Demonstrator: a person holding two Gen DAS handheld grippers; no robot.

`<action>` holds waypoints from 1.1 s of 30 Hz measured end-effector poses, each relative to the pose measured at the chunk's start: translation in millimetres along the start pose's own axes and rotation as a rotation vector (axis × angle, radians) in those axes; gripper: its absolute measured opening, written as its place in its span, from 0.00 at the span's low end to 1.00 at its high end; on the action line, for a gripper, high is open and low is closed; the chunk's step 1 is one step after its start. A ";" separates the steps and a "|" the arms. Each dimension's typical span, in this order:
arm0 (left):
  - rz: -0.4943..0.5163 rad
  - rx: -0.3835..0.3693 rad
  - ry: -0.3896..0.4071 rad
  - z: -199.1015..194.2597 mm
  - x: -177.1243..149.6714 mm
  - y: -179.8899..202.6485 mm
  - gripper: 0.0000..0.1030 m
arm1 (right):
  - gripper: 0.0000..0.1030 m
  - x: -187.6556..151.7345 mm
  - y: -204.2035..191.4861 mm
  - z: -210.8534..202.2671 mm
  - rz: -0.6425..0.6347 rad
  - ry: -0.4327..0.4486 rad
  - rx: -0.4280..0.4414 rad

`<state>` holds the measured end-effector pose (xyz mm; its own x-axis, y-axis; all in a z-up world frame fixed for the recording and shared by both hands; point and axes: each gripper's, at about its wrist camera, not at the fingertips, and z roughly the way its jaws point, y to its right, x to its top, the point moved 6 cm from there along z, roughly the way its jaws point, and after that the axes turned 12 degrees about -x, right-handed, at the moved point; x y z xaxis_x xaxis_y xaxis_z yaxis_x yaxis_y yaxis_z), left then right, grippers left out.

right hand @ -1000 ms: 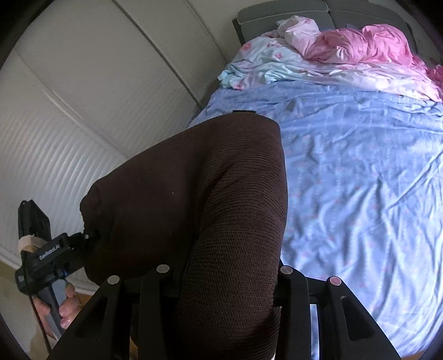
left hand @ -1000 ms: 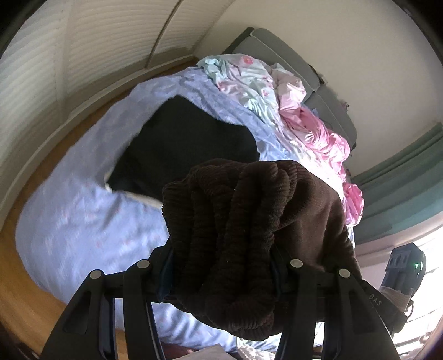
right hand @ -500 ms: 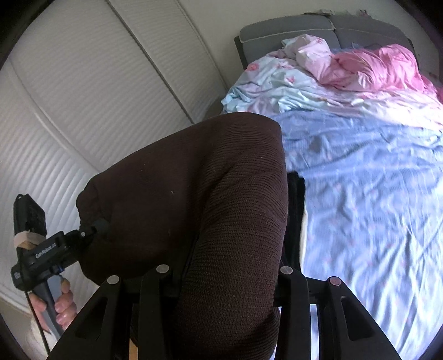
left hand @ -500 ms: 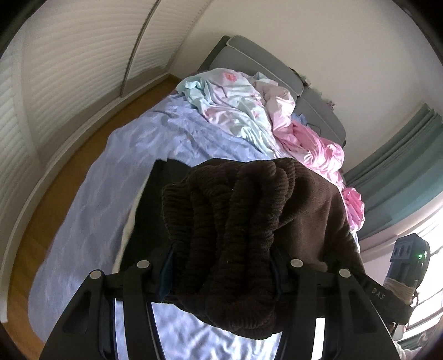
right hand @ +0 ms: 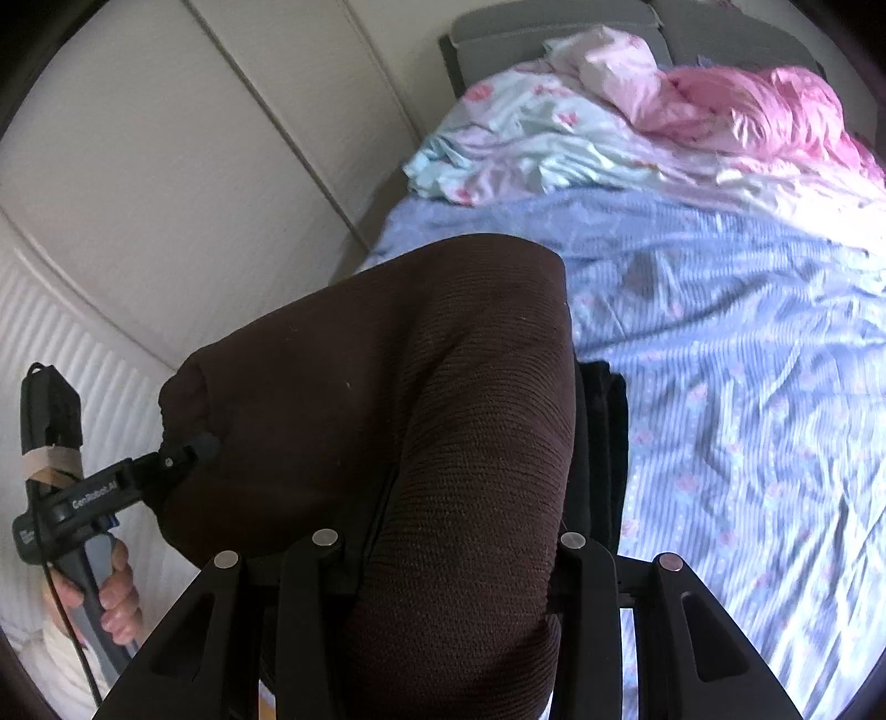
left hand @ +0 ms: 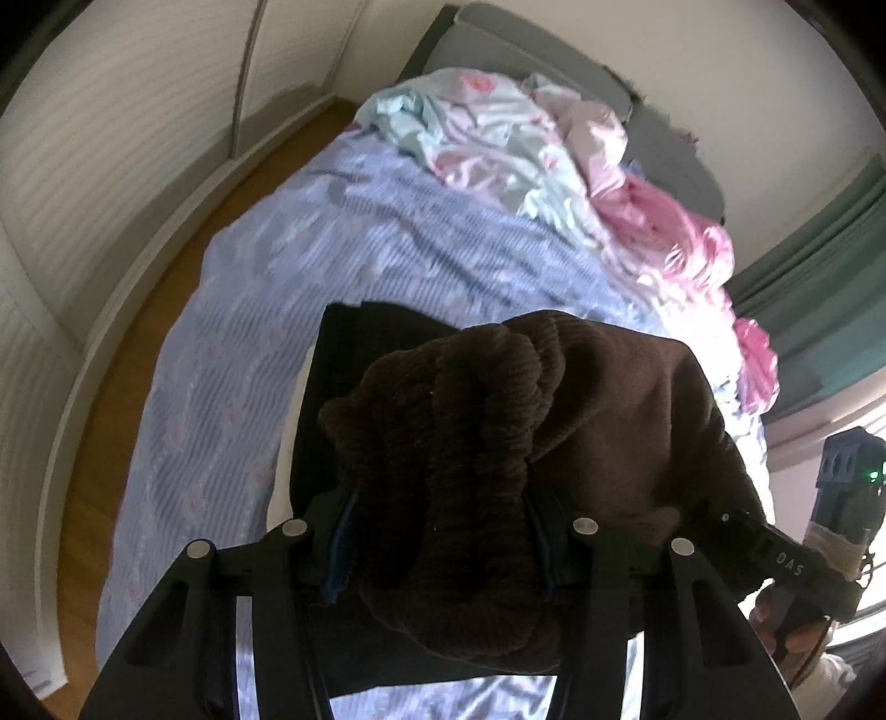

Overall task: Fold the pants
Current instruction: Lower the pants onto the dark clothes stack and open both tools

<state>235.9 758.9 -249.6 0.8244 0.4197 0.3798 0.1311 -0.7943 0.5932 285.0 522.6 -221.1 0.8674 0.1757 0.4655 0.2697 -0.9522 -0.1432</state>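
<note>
Two grips: each gripper clamps one end of the same brown pants, so the cloth hangs spread between them above the bed and not bunched in one hand.
Left gripper [left hand: 440, 545]: its jaws are closed on a thick, gathered wad of ribbed brown fabric; in the right wrist view the same tool shows at 8 o'clock, its tip buried in the cloth's far edge.
Reason for the wad: several layers seem pinched at once, probably a waistband or cuff end, which gives a firm hold but hides the true edge.
Brown pants [right hand: 387, 387]: lifted, filling the centre of both views, stretched from the left tool across to the right one; how much hangs below cannot be seen.
Right gripper [right hand: 443, 554]: its jaws are closed on a smooth, wide fold of the pants, fabric bulging up and over the fingers toward 12 o'clock.
Black garment [left hand: 354, 399]: lies flat on the bed directly beneath the held pants, showing at 10 o'clock of the wad in the left wrist view; whether the two touch cannot be told.
Blue bedsheet [right hand: 747, 360]: the working surface, open toward 3 o'clock in the right wrist view, a likely place to lay the pants down.
Pink and pale bedding [right hand: 692, 111]: heaped at 1 o'clock by the grey headboard [right hand: 498, 33], well apart from the work.
Step in hand (judgement): carrying the pants taut at both ends, ready for laying out or doubling over.
</note>
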 end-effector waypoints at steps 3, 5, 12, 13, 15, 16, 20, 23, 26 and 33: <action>0.015 0.035 -0.018 7.7 -3.7 -4.1 0.47 | 0.40 -8.5 3.9 18.5 0.007 -0.043 -0.015; 0.021 0.049 -0.024 9.5 -6.2 -6.4 0.48 | 0.42 -12.0 5.1 25.6 -0.002 -0.058 -0.025; 0.033 0.124 -0.026 14.5 -10.0 -12.9 0.53 | 0.59 -20.1 12.7 15.0 -0.035 -0.051 -0.025; 0.037 0.136 -0.025 14.7 -10.3 -12.9 0.55 | 0.60 -21.7 13.5 10.9 -0.048 -0.042 -0.036; 0.066 0.180 -0.020 15.2 -11.8 -10.2 0.60 | 0.65 -27.1 15.8 -2.4 -0.083 -0.010 -0.077; 0.080 0.200 -0.019 15.2 -11.9 -9.3 0.62 | 0.65 -28.8 16.9 -6.3 -0.088 -0.001 -0.087; 0.132 0.273 -0.022 11.2 -16.4 -4.3 0.69 | 0.65 -42.7 20.6 -18.4 -0.092 -0.013 -0.093; 0.141 0.305 -0.015 3.9 -19.1 -1.4 0.70 | 0.65 -48.5 25.0 -26.8 -0.079 -0.011 -0.097; 0.141 0.324 0.024 -12.4 -20.6 5.9 0.73 | 0.65 -50.5 24.9 -35.5 -0.093 0.003 -0.112; 0.131 0.395 0.096 -49.2 -33.3 20.9 0.86 | 0.65 -54.7 25.4 -61.0 -0.125 0.036 -0.135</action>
<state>184.1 750.0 -214.9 0.7957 0.3279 0.5093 0.2444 -0.9431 0.2253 219.0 473.5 -197.0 0.8147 0.2877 0.5035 0.3133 -0.9490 0.0353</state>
